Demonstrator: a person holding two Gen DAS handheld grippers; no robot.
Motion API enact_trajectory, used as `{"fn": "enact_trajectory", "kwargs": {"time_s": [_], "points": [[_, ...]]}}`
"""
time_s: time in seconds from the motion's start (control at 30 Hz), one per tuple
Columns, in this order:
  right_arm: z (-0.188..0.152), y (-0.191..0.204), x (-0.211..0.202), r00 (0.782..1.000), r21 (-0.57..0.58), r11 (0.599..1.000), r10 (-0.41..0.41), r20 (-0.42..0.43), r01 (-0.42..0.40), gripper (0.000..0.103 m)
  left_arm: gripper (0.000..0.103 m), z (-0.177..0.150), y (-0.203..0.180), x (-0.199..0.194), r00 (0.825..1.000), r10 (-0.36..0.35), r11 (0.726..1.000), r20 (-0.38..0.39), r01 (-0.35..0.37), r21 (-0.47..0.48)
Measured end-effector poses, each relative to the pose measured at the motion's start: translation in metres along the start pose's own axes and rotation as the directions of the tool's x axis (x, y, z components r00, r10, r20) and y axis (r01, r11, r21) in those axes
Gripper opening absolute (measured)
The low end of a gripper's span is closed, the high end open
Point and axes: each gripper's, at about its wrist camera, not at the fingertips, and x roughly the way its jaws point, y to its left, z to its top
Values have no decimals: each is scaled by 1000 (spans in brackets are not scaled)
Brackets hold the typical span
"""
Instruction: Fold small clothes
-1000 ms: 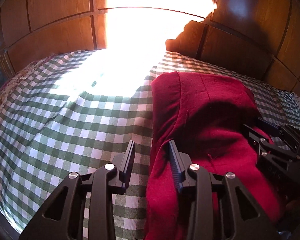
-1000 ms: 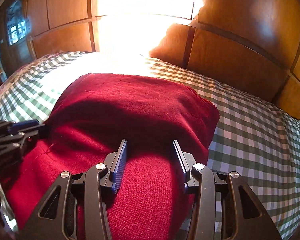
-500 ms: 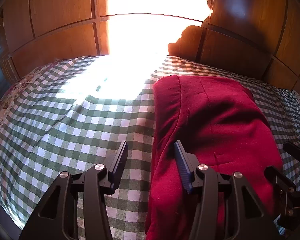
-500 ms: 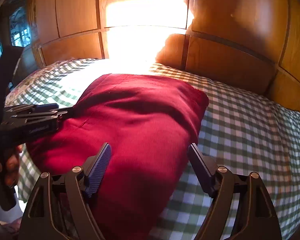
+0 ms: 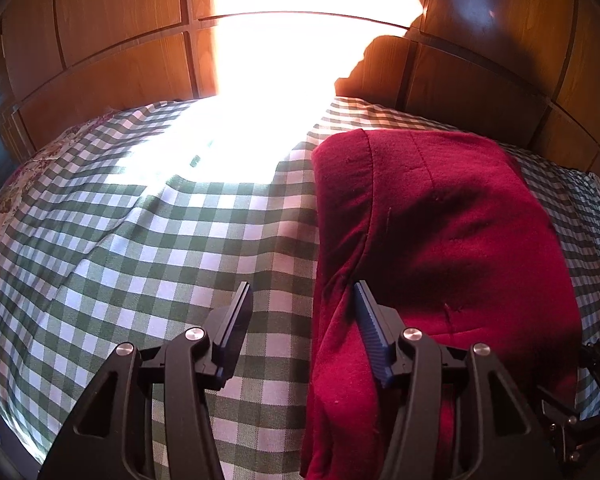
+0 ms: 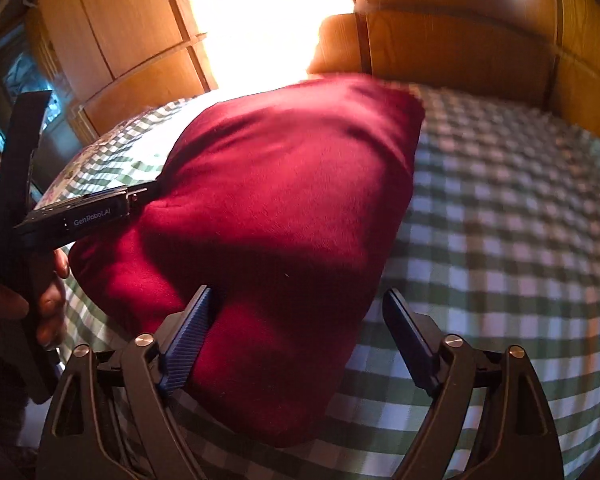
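Nearest the right wrist camera, the right gripper (image 6: 296, 320) stands with its jaws spread wide, having just been opening; the near right corner of the red garment (image 6: 284, 208) lies between them, but the right finger is clear of it and nothing is pinched, which reads as a release after laying the cloth down. In the left wrist view the left gripper (image 5: 300, 320) has its jaws at a middling gap, also having just been opening; they straddle the garment's left folded edge, one finger over bare bedspread, the other resting against the cloth without clamping it. From the right view a person's hand (image 6: 48, 304) can be seen wrapped around that left tool's handle. The garment sits as a compact, roughly rectangular bundle on the green-and-white checked bedspread (image 5: 140, 248), its layers doubled at the left edge, so the fold looks finished or nearly so. Beyond it, strong sunlight washes out the far bedspread and the wooden panelled wall (image 5: 100, 40) behind the bed.
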Motion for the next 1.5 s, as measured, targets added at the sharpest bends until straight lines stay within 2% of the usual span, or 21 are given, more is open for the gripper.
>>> {"fn": "enact_trajectory", "kwargs": {"time_s": [0.07, 0.17, 0.3, 0.37, 0.53, 0.63, 0.7, 0.73, 0.77, 0.83, 0.87, 0.97, 1.0, 1.03, 1.1, 1.13, 1.3, 1.5], "points": [[-3, -7, 8, 999, 33, 999, 39, 6, -39, 91, 54, -3, 3, 8, 1000, -5, 1000, 2, 5, -1], [-2, 0, 6, 1000, 2, 1000, 22, 7, -22, 92, 57, -5, 11, 12, 999, -42, 999, 3, 42, -28], [10, -6, -8, 996, 30, 996, 84, -5, -84, 92, 60, -5, 27, 17, 992, -125, 989, -16, 123, -83], [19, -15, -19, 994, 66, 992, 108, 30, -110, 92, 60, -6, 33, 21, 987, -159, 983, -19, 156, -94], [37, -52, -17, 980, 228, 953, 188, 70, -199, 92, 60, -7, 44, 28, 973, -231, 967, -15, 228, -114], [44, -61, 3, 970, 272, 931, 239, 46, -242, 91, 60, -7, 51, 35, 958, -286, 949, -18, 280, -143], [47, -59, 20, 956, 292, 912, 294, 22, -287, 88, 59, -7, 56, 38, 949, -314, 938, -20, 307, -158], [49, -55, 25, 950, 295, 906, 313, 16, -304, 83, 59, -8, 56, 39, 946, -324, 934, -20, 317, -163], [49, -50, 33, 943, 291, 901, 334, 8, -322, 81, 57, -8, 57, 39, 943, -332, 931, -20, 325, -164], [50, -38, 42, 943, 268, 908, 334, 3, -323, 81, 48, -9, 57, 39, 933, -359, 921, -17, 351, -169], [50, -34, 44, 943, 254, 912, 333, -1, -322, 81, 39, -9, 59, 40, 925, -379, 912, -15, 370, -179], [52, -30, 44, 942, 243, 915, 335, -10, -322, 68, 19, -12, 58, 37, 894, -448, 876, -7, 438, -204], [52, -28, 39, 944, 240, 917, 330, -10, -318, 60, 14, -12, 55, 34, 888, -460, 871, -2, 451, -196], [53, -25, 34, 947, 231, 922, 321, -5, -312, 53, 14, -13, 50, 29, 894, -449, 880, 1, 442, -176], [58, -21, 19, 953, 196, 934, 302, 15, -299, 49, 12, -13, 39, 20, 899, -438, 891, -4, 433, -134], [57, -19, 11, 955, 183, 937, 297, 26, -296, 48, 11, -13, 35, 17, 893, -450, 886, -8, 446, -130], [45, -34, -37, 954, 162, 942, 280, 106, -294, 46, 10, -15, -2, 0, 848, -529, 847, -27, 525, -89], [38, -90, -96, 963, 183, 960, 172, 207, -211, 46, 7, 9, -110, -12, 792, -606, 788, -78, 611, 73]]}}
